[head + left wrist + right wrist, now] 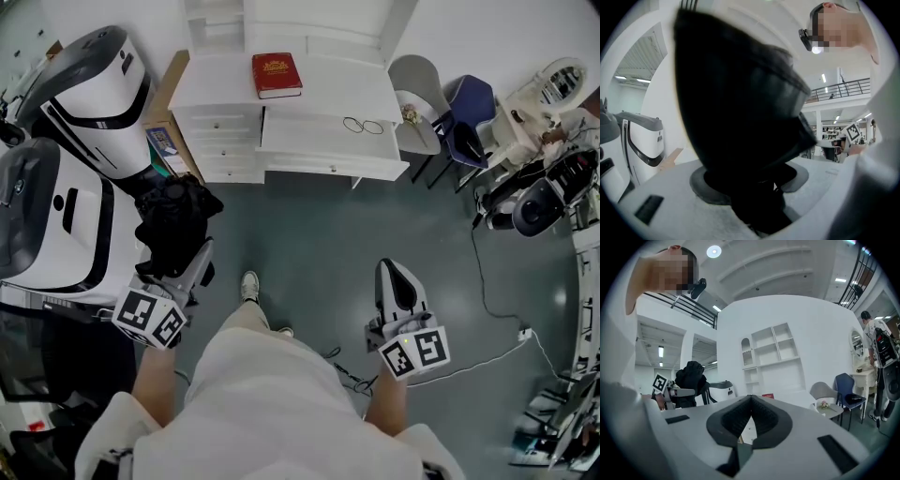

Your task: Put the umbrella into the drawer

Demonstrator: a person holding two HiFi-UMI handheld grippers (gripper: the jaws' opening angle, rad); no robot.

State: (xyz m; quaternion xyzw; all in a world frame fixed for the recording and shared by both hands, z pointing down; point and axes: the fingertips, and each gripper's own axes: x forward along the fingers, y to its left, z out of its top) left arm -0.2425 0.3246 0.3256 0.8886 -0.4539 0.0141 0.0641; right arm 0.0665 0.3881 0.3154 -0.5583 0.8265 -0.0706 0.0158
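The umbrella [176, 217] is a folded bundle of black fabric, and my left gripper [199, 251] is shut on its lower end, low at the left of the head view. In the left gripper view the umbrella [740, 112] fills most of the picture and rises from between the jaws of the left gripper [757, 190]. My right gripper [397, 274] is held out level at the right, shut, with nothing between its jaws; its tips meet in the right gripper view [750, 399]. Ahead stands a white dresser [225, 89] with a wide drawer [309, 139] pulled out.
A red book [277, 75] lies on the dresser top, and two thin rings [363, 126] lie in the pulled-out drawer. Large white and black machines [84, 94] stand at the left. Chairs [441, 112] and a cable [487, 300] on the floor are at the right.
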